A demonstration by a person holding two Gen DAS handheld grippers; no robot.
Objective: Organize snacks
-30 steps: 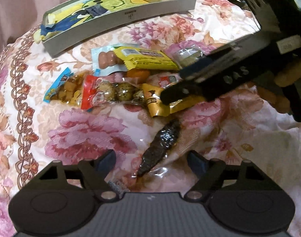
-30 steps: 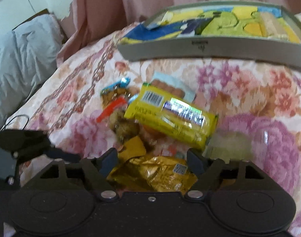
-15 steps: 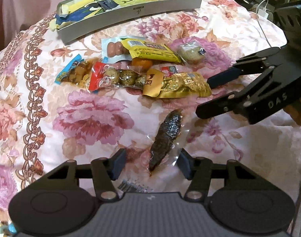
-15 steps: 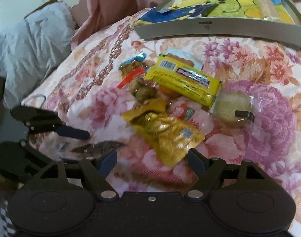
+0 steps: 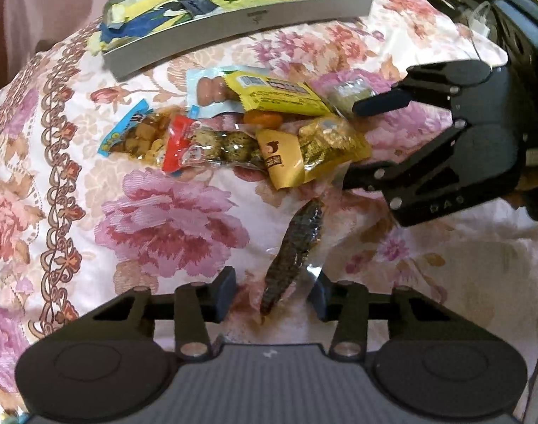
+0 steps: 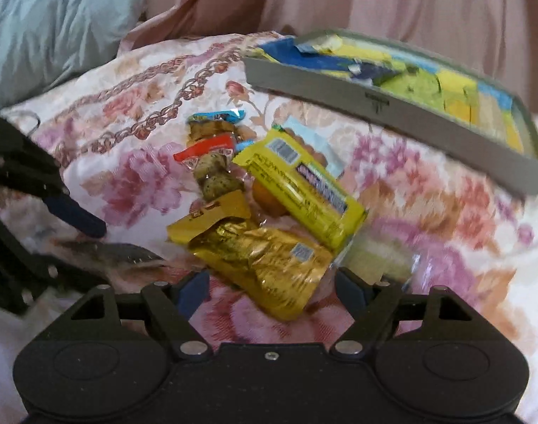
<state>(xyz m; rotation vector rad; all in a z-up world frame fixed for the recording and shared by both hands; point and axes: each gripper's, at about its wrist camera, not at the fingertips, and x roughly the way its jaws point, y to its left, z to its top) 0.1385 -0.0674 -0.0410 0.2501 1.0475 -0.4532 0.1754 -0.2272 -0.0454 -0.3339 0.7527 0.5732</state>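
Heap of wrapped snacks [image 5: 254, 130] on floral cloth, dark clear-wrapped strip [image 5: 293, 247] apart, grey tray [image 5: 233, 24] behind

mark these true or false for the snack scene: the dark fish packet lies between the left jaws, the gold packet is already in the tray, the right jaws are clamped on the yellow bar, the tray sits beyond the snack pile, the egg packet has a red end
1. The dark fish packet lies between the jaws of the left gripper. True; they have just been closing around it.
2. The gold packet is already in the tray. False: it lies on the floral cloth.
3. The jaws of the right gripper are clamped on the yellow bar. False: they stand wide open, the bar beyond them.
4. The tray sits beyond the snack pile. True.
5. The egg packet has a red end. True.
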